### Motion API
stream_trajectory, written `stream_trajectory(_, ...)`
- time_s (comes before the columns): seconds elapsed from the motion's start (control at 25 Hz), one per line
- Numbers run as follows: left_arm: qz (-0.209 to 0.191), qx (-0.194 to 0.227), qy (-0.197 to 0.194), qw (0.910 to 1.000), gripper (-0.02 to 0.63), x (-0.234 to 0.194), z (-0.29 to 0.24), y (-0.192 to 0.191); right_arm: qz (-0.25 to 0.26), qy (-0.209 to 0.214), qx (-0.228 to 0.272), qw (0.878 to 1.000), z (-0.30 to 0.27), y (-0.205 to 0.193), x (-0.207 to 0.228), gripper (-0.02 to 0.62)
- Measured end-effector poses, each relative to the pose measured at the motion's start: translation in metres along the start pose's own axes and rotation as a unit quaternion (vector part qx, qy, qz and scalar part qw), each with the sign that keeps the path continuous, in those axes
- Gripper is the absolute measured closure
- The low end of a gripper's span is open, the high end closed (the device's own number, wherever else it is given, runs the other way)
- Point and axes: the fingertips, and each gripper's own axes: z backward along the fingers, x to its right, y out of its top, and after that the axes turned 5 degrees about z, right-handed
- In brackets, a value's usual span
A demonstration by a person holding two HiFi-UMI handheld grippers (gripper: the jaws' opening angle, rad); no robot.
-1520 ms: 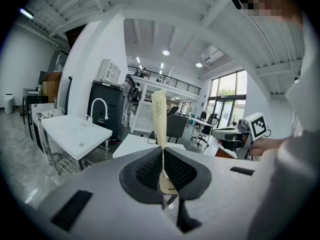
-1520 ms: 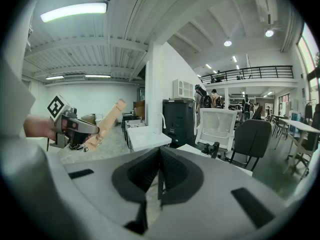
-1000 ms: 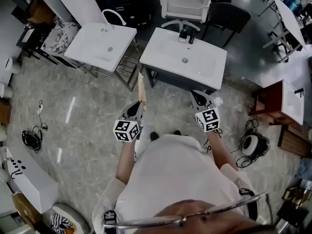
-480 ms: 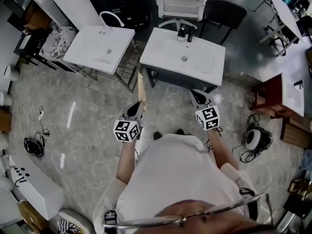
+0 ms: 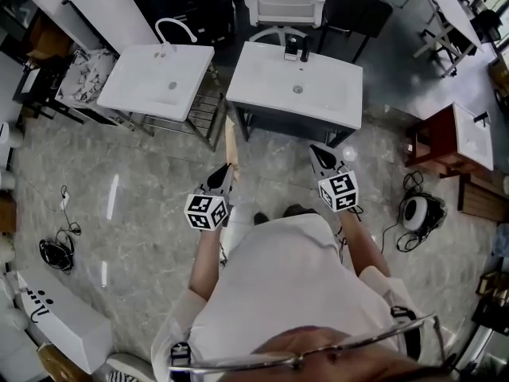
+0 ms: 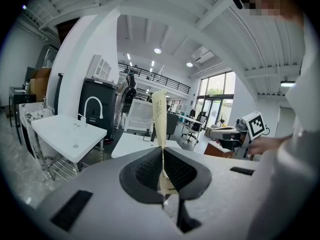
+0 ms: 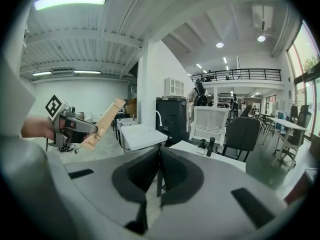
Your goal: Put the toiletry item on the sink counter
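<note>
While the left gripper (image 6: 162, 156) pinches the toiletry item (image 6: 159, 115), the right gripper (image 7: 159, 156) has its jaws together

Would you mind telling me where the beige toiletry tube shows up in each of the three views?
Head view: the beige toiletry tube is left of centre, pointing forward from the left gripper.
Left gripper view: the tube stands at centre, clamped between the jaws.
Right gripper view: the tube is at the left, tilted.
Shared landmark: the white sink with the curved faucet.
</note>
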Motion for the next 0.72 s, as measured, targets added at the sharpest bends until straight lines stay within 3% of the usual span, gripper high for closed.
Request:
stream_trajectory(0.4, 0.004, -0.007, -0.015, 0.9999, 0.598, -0.017, 0.009, -0.004, 0.005, -0.014, -0.010, 1.000, -0.003, 0.003, -0.020, 0.589)
stream_trajectory(0.72, 0.011, -0.016, -0.016, 0.9997, 0.598, -0.031, -0.009, -0.002, -0.011, -0.027, -0.023, 0.999, -0.021, -0.002, -0.003, 0.589)
